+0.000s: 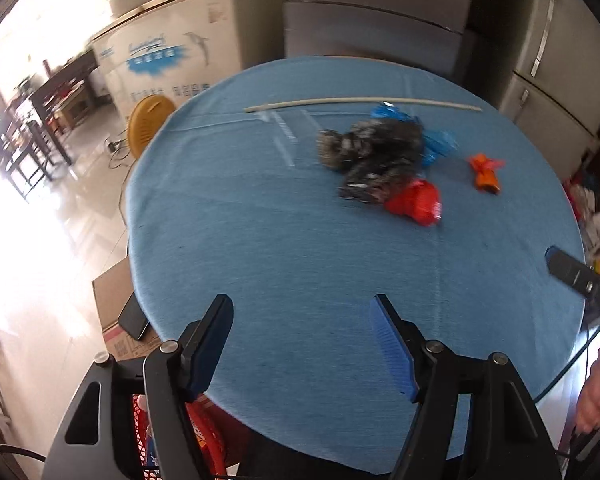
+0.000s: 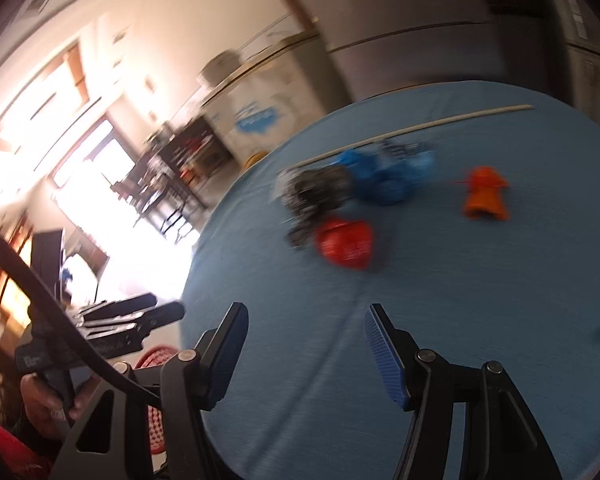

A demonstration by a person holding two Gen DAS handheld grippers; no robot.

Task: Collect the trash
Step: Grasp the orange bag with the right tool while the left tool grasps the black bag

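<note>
Crumpled wrappers lie together on the round blue table (image 1: 260, 240): a dark crinkled one (image 1: 374, 154), a blue one (image 1: 436, 142), a red one (image 1: 414, 200) and, apart to the right, an orange one (image 1: 485, 172). A long pale stick (image 1: 360, 102) lies behind them. My left gripper (image 1: 302, 346) hangs open over the table's near edge, well short of the trash, with nothing between its fingers. My right gripper (image 2: 306, 354) is open and empty too. From its view the red wrapper (image 2: 346, 246), dark wrapper (image 2: 314, 192), blue wrapper (image 2: 384, 178) and orange wrapper (image 2: 485, 194) lie ahead.
A red mesh basket (image 1: 216, 436) sits below the table's near edge, seen also as the basket (image 2: 156, 360) from the right. A cardboard box (image 1: 116, 320) and yellow stool (image 1: 150, 120) stand left of the table. A chest freezer (image 1: 172, 52) and fridge (image 1: 548, 72) stand behind.
</note>
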